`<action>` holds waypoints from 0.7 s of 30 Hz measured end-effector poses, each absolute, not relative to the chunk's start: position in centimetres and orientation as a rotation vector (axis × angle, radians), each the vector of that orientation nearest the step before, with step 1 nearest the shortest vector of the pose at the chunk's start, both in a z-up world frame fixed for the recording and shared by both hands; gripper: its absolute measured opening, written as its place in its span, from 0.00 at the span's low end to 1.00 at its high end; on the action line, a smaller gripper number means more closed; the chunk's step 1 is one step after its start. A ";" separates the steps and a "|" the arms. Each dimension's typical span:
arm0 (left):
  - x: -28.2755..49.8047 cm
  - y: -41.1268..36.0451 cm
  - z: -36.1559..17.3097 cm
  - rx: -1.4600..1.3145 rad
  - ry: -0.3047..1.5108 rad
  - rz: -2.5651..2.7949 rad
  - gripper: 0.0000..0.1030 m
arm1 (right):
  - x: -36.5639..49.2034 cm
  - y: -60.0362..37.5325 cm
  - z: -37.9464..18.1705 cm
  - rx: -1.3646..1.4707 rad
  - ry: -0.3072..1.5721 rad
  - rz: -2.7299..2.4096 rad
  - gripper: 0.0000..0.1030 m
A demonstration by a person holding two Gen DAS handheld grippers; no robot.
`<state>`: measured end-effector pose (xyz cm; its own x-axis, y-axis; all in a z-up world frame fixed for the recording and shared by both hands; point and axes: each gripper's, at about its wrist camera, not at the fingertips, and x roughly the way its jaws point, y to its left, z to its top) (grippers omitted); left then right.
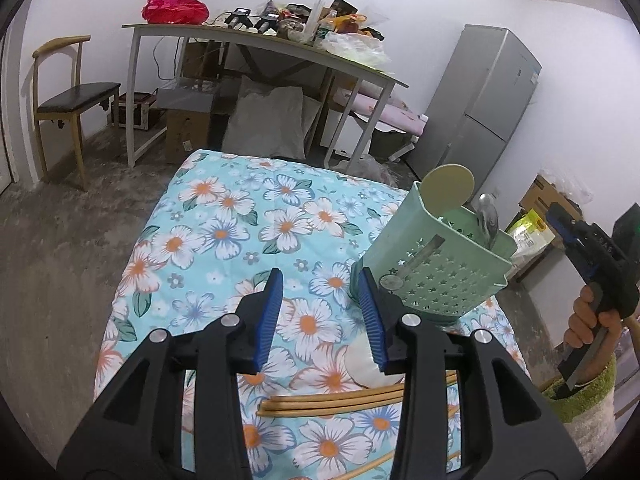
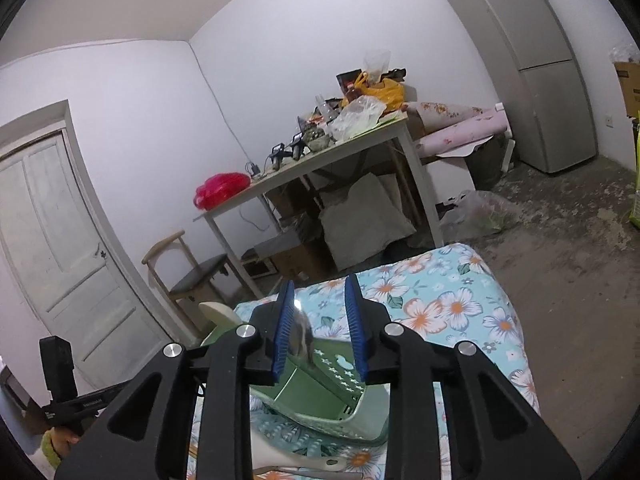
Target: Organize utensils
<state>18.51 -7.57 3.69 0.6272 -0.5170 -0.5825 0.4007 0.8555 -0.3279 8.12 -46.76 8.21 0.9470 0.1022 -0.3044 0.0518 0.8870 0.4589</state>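
A green perforated utensil holder (image 1: 436, 256) stands on the floral cloth, with a metal spoon (image 1: 489, 220) and a cream round-ended utensil (image 1: 448, 184) in it. My left gripper (image 1: 320, 316) is open and empty, just left of the holder's base. Wooden chopsticks (image 1: 340, 402) and a white spoon (image 1: 366, 366) lie below its fingers. My right gripper (image 2: 320, 320) is open above the holder (image 2: 320, 396); the metal spoon (image 2: 301, 334) stands by its left finger. A white spoon (image 2: 296, 460) lies in front of the holder. The right gripper also shows in the left wrist view (image 1: 560, 220).
The floral-covered table (image 1: 224, 216) ends at bare floor left and far. A cluttered white desk (image 1: 256, 40), a wooden chair (image 1: 68, 96), a grey fridge (image 1: 488, 100) and boxes stand beyond. A door (image 2: 52, 240) is at the left.
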 end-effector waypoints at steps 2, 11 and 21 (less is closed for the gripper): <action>18.4 -7.4 3.7 -0.174 0.721 -0.526 0.36 | 7.5 -46.7 8.3 0.486 0.322 0.022 0.26; 18.2 -7.3 3.5 -0.161 0.723 -0.518 0.37 | 4.1 -43.3 8.4 0.429 0.357 0.066 0.39; 17.5 -7.4 1.6 -0.097 0.768 -0.459 0.37 | 5.6 -35.8 2.4 0.269 0.622 0.147 0.44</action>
